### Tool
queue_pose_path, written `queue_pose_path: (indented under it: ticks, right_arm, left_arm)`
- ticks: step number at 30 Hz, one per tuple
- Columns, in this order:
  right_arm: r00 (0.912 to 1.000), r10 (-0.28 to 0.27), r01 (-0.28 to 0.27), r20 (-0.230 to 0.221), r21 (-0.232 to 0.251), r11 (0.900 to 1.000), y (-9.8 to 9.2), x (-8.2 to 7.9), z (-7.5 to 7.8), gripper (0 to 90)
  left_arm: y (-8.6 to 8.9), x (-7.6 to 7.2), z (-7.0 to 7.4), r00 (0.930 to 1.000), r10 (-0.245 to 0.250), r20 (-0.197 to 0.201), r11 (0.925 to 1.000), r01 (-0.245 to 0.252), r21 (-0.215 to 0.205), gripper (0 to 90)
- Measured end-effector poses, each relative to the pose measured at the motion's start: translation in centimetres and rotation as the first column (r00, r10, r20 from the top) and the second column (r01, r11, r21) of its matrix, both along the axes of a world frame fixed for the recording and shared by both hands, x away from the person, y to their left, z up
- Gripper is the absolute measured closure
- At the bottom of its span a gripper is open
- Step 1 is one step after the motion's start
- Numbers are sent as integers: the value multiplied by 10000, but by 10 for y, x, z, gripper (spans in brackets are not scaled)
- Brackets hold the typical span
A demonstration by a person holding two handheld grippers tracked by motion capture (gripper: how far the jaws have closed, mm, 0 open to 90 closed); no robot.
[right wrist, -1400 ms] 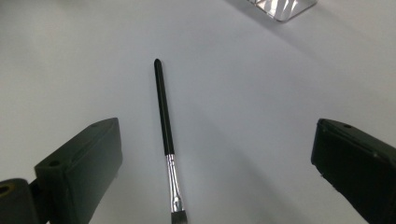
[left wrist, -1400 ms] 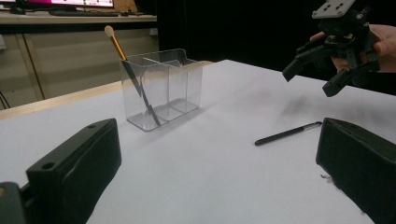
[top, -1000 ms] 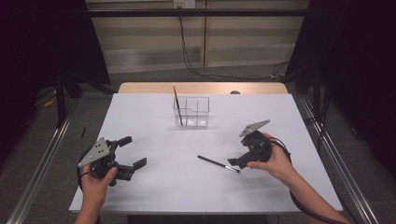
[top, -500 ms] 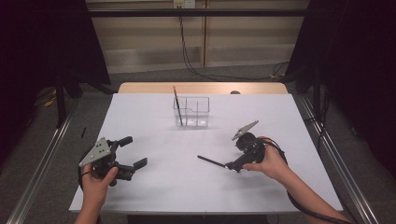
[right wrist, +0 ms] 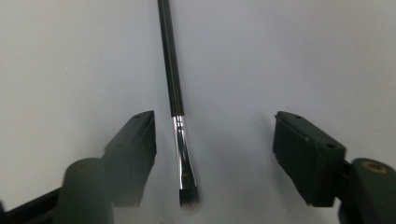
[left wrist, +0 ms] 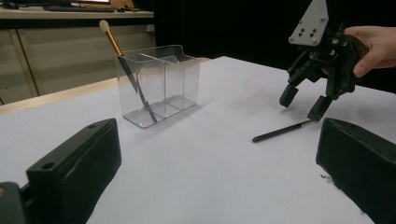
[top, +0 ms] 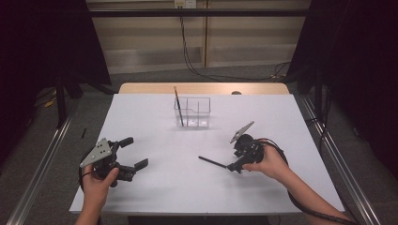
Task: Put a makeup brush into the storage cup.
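Lying flat, brush [top: 213, 162] handle pointing left

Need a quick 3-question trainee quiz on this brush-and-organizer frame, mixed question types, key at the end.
1. True or false: the right gripper has lifted the black brush off the table.
2. The gold-handled brush stands in which compartment of the clear organizer, seen in the high view?
A. left end
B. middle
C. right end
3. Fill in: the left gripper is open and holds ____.

Key
1. False. The black brush lies flat on the table between the right gripper's jaws, which have just been closing but do not yet press on it.
2. A.
3. Nothing.
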State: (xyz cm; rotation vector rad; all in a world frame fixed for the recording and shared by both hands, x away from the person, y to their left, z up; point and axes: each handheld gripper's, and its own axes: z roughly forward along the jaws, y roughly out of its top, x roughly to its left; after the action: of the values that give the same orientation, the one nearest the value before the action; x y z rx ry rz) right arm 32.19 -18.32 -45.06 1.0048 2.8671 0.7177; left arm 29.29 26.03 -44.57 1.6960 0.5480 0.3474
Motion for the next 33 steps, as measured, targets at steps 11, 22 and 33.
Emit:
queue_pose_path:
  ticks: [11, 22, 33]
  right_arm:
    - [9994, 351, -352, -61, -211, 9992, 4, -3, -5, 483]
    - [9983, 570, -564, 86, -577, 9967, 7, -3, -4, 590]
    - [9952, 936, -907, 292, -867, 9921, 12, -6, -3, 762]
  left_arm:
    - [0, 0, 0, 10000, 23, -4, 10000, -23, -26, 1]
    - [1, 0, 0, 10000, 87, -5, 10000, -87, -36, 1]
    - [0, 0, 1, 10000, 76, 30, 10000, -77, 55, 1]
